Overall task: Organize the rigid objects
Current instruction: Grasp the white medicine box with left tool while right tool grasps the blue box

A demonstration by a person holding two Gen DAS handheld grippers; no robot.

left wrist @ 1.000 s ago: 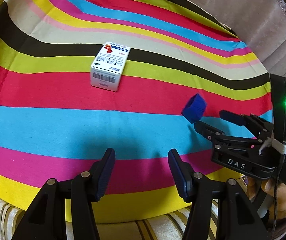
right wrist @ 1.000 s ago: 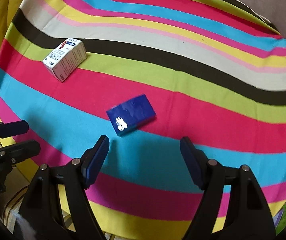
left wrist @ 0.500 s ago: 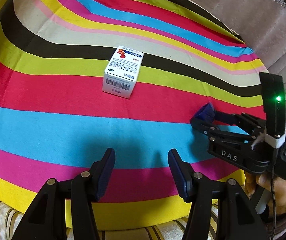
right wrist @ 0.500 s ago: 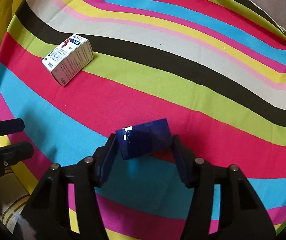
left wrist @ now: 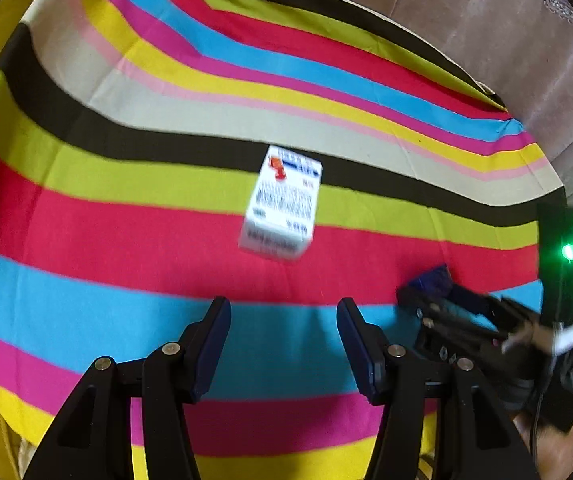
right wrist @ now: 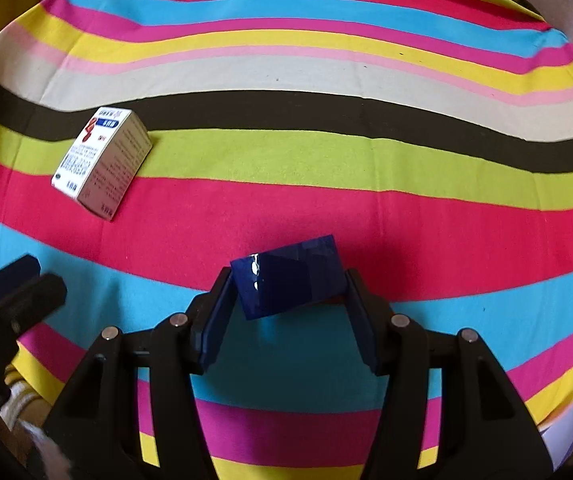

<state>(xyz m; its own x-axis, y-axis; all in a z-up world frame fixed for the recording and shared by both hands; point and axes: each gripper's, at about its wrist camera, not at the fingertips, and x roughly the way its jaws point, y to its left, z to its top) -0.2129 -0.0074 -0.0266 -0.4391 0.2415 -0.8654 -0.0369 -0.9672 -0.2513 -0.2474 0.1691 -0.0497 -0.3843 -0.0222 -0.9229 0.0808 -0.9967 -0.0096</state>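
1. Gripping the blue box, the right gripper has its two pads pressed on the box's opposite ends; the box sits tilted between them, apparently raised off the striped cloth, judging by the shadow beneath.
2. Holding by the ends probably keeps the broad face free for setting down.
3. White carton lies flat at ten o'clock of the blue box, well apart, straddling the green and red stripes, untouched.
4. Left gripper hovers at six o'clock of the white carton, jaws parted moderately, nothing between them, likely lining up on it.
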